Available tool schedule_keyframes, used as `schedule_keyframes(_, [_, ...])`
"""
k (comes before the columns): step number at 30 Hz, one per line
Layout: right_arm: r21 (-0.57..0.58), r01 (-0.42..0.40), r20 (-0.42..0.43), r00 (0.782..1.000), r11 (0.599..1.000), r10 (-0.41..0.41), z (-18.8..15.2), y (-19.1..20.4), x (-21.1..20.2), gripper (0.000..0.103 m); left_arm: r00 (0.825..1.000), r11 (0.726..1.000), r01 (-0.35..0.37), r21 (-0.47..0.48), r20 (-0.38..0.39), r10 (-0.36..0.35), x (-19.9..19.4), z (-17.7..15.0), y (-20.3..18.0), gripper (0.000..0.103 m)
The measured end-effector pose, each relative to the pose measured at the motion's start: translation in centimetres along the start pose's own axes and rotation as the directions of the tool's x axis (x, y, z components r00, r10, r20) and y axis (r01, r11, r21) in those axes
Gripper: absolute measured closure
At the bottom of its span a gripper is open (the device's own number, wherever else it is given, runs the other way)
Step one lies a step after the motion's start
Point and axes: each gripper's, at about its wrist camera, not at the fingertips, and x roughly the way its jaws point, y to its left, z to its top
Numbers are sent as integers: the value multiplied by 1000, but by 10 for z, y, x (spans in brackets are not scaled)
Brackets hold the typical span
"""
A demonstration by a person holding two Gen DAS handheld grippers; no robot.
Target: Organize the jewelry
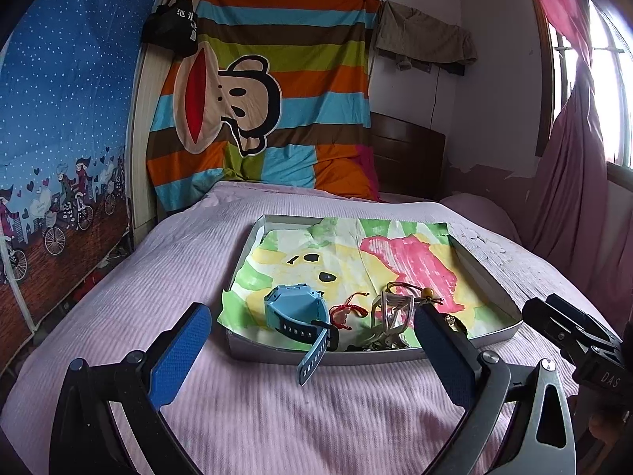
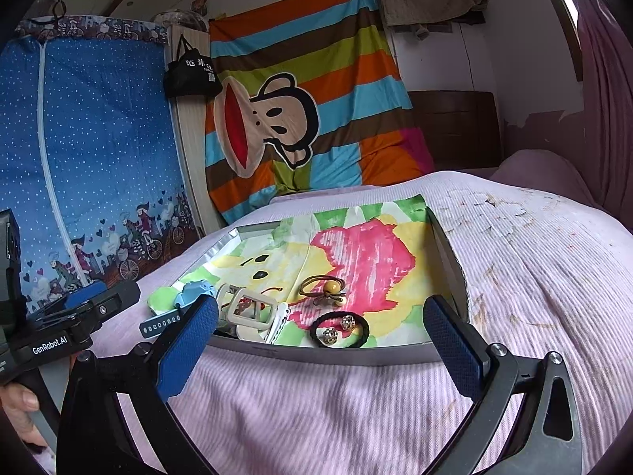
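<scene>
A shallow grey tray [image 1: 273,352] [image 2: 447,237] lined with painted paper lies on the pink bed. At its near edge sits a light blue watch [image 1: 294,310] [image 2: 194,291], its strap hanging over the rim. Beside it lie a red cord bracelet [image 1: 344,312], a white hair clip [image 1: 389,310] [image 2: 247,306], a brown hair tie with yellow beads [image 2: 324,289] and a black hair tie with crystal beads [image 2: 338,330]. My left gripper [image 1: 312,328] is open in front of the tray, nothing between its fingers. My right gripper [image 2: 322,322] is open too, straddling the tray's near rim.
A pink ribbed bedspread [image 1: 166,273] covers the bed. A striped cartoon blanket [image 1: 261,91] hangs behind, with a wooden headboard [image 1: 411,158] and a blue fabric wardrobe [image 2: 91,146] to the left. A pink curtain [image 1: 573,182] hangs on the right. A hand [image 2: 18,407] holds the left gripper's handle.
</scene>
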Motion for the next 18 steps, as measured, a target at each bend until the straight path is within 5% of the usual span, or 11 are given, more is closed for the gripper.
schedule_keyframes(18, [34, -21, 39, 999, 999, 20, -18, 9, -59, 1, 1000, 1000, 10, 25, 14, -11, -45, -27, -1, 0])
